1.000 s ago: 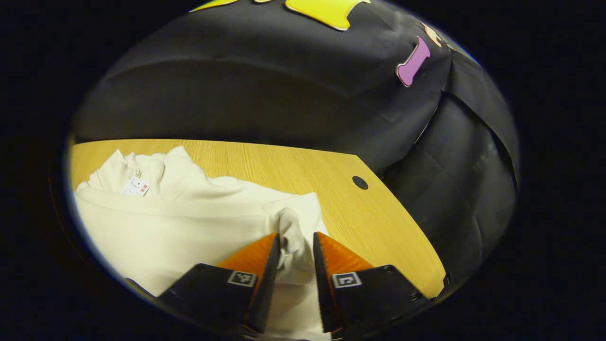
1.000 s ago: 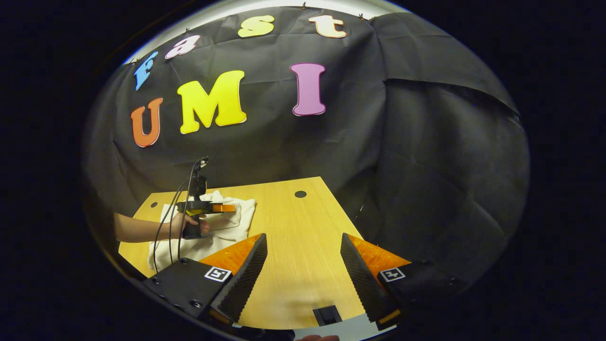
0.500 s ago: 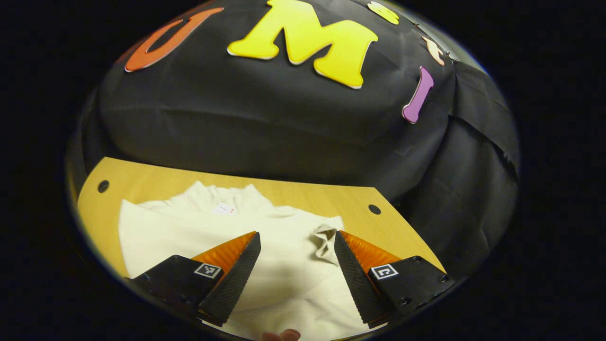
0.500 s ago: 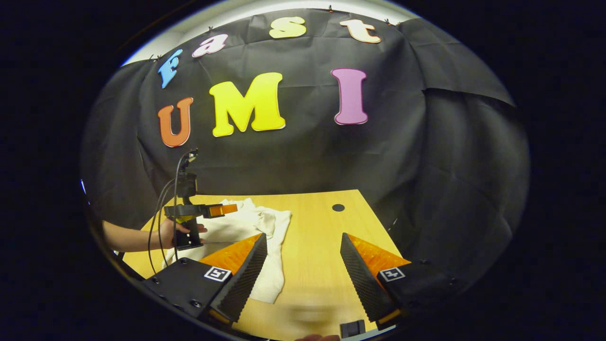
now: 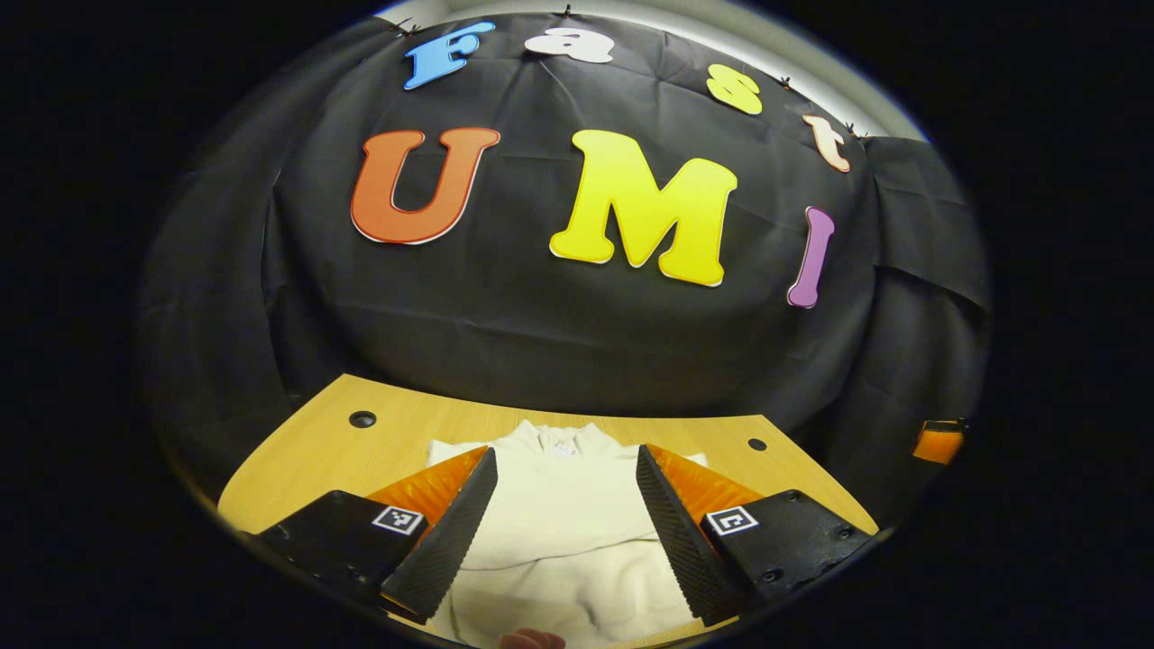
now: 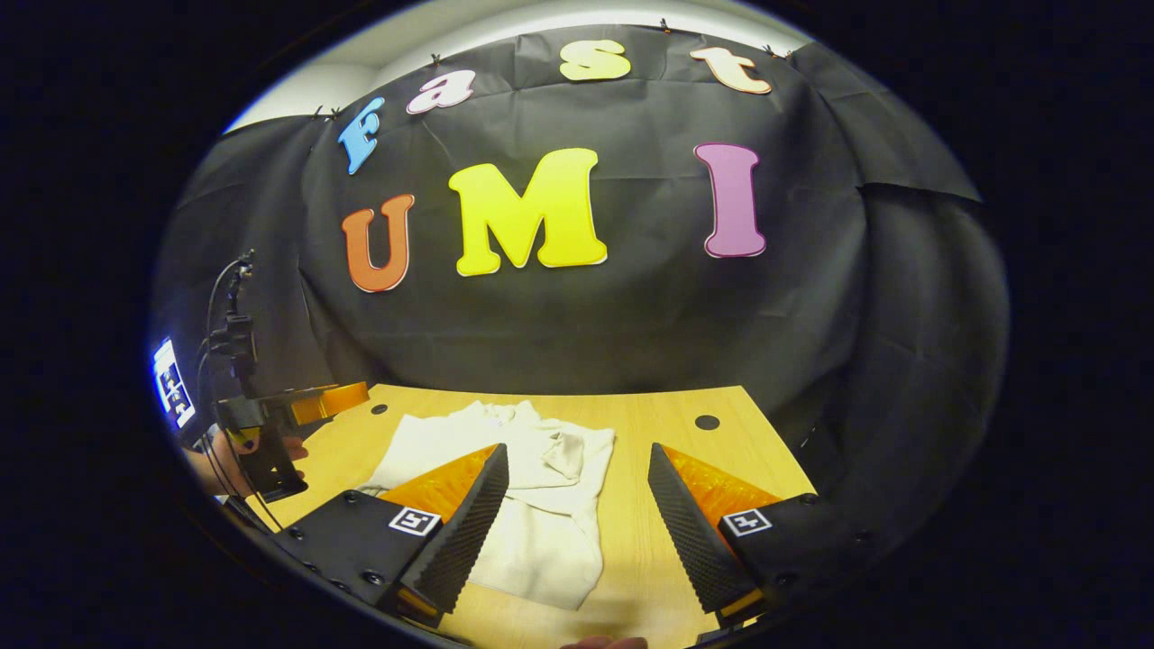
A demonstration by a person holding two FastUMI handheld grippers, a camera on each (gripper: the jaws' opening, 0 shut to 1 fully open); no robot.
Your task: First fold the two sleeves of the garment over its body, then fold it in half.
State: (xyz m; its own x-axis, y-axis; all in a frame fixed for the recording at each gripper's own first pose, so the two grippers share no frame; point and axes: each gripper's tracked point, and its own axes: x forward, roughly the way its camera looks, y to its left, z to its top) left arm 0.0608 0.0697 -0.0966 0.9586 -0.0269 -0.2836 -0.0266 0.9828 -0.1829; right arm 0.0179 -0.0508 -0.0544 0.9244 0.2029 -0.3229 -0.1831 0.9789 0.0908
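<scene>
the cream garment (image 5: 563, 505) lies on the wooden counter (image 5: 306, 460), collar toward 12 o'clock, sleeves folded in over its body. the left gripper (image 5: 566, 532) hangs above it, jaws spread and empty — the right gripper (image 6: 577, 527), at the garment's 3 o'clock edge, also gapes empty.

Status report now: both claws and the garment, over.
Left claw open, above the garment. Right claw open, holding nothing. Garment flat on the table, a sleeve folded over its body. Nothing in the way.
</scene>
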